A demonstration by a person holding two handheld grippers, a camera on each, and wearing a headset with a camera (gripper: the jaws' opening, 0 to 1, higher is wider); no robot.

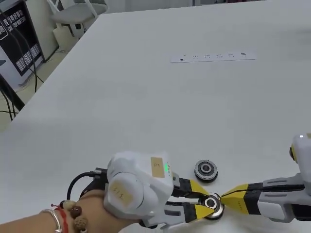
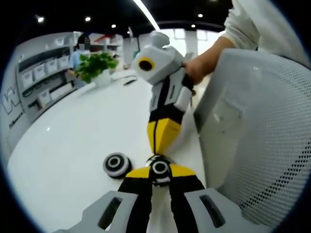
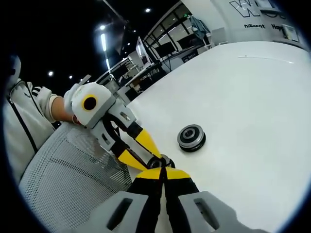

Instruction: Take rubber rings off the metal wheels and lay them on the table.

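the left gripper (image 1: 206,200) is clenched across a metal wheel (image 1: 214,204) at the near edge of the bench (image 1: 146,97). the right gripper (image 1: 226,197) meets it head-on from the opposite side, jaws pressed together at the wheel's rim. whether the rubber ring (image 2: 156,158) is pinched between them is too small to tell. a second wheel (image 1: 206,171) lies just beyond, ring on.

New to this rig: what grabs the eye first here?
Two yellow-tipped grippers meeting on one small silver metal wheel at the near edge of the white table: the left gripper clamps it, and the right gripper, tips closed, touches its rim. Just beyond lies a second metal wheel, black rubber ring on, untouched.
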